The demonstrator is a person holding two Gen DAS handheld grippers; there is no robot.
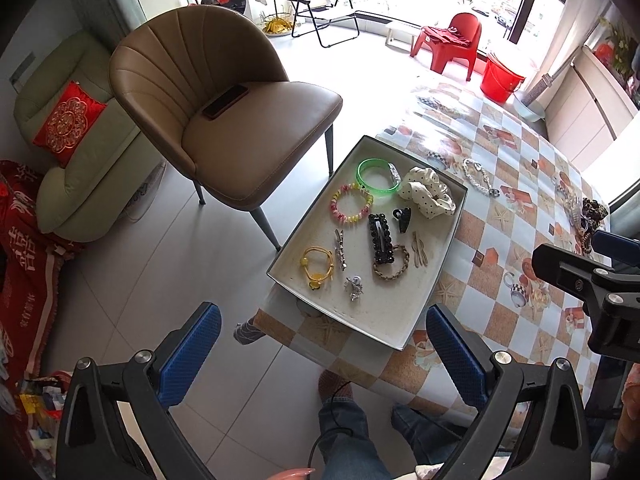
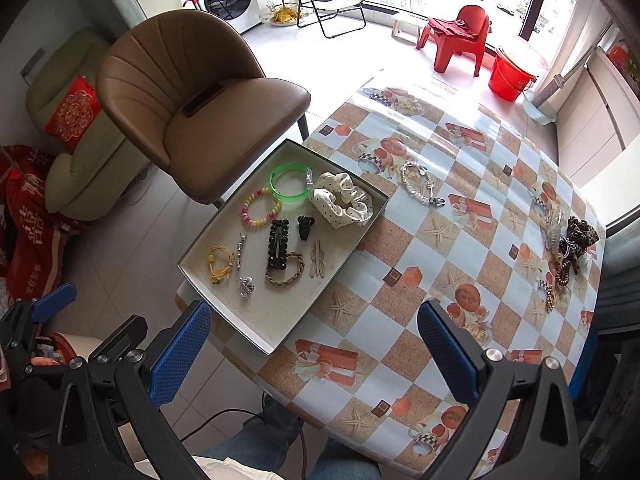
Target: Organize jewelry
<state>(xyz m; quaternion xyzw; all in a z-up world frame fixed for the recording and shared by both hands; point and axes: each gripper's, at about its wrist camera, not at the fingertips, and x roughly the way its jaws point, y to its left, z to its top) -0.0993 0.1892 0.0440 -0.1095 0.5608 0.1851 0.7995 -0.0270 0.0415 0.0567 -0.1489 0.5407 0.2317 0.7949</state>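
Left gripper: jaws wide apart, empty, at 6 o'clock below the tray.
Tray: on the table edge, holding yellow hair tie, beaded bracelet, green bangle, black clip, scrunchie.
Silver chain bracelet: on the cloth, 2 o'clock from the tray.
Pile of accessories: 3 o'clock, table edge.
Right gripper: fingers spread, empty.

Green bangle, polka-dot cream scrunchie
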